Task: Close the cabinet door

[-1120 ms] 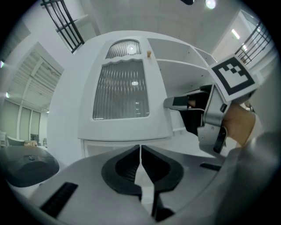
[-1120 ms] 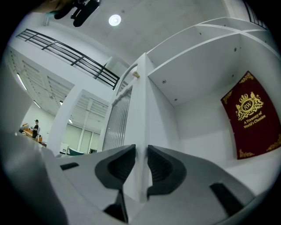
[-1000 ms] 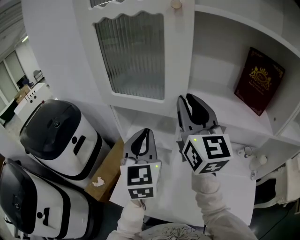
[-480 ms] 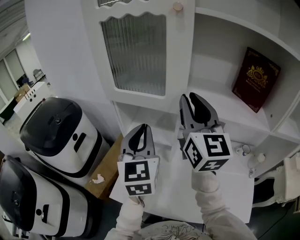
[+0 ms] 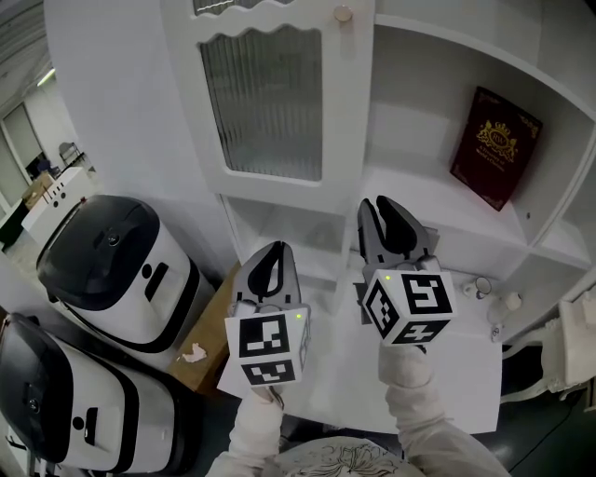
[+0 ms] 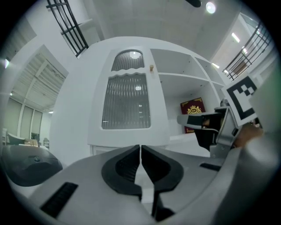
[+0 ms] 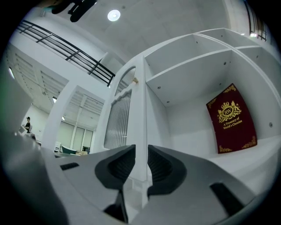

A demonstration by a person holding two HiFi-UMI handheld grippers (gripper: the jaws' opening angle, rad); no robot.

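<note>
The white cabinet door [image 5: 270, 102] with a ribbed glass pane stands swung open, its small round knob [image 5: 344, 14] at the top right corner. My right gripper [image 5: 384, 207] hovers just below and right of the door's free edge, its jaws apart with nothing in them. In the right gripper view that door edge [image 7: 141, 110] shows through the gap of the right gripper [image 7: 141, 151], farther off. My left gripper [image 5: 270, 252] is lower and to the left, shut and empty. The door [image 6: 127, 103] lies straight ahead of the left gripper [image 6: 140, 147] in the left gripper view.
A dark red book [image 5: 494, 144] leans against the back of the open shelf [image 5: 447, 219]. Small white items [image 5: 480, 287] lie on the lower ledge at right. Two white and black appliances [image 5: 112, 261] stand on the floor at left beside a cardboard piece [image 5: 209, 335].
Both grippers have drifted a little lower in the head view, away from the door; the left one also shifted left. The door stands as before.
</note>
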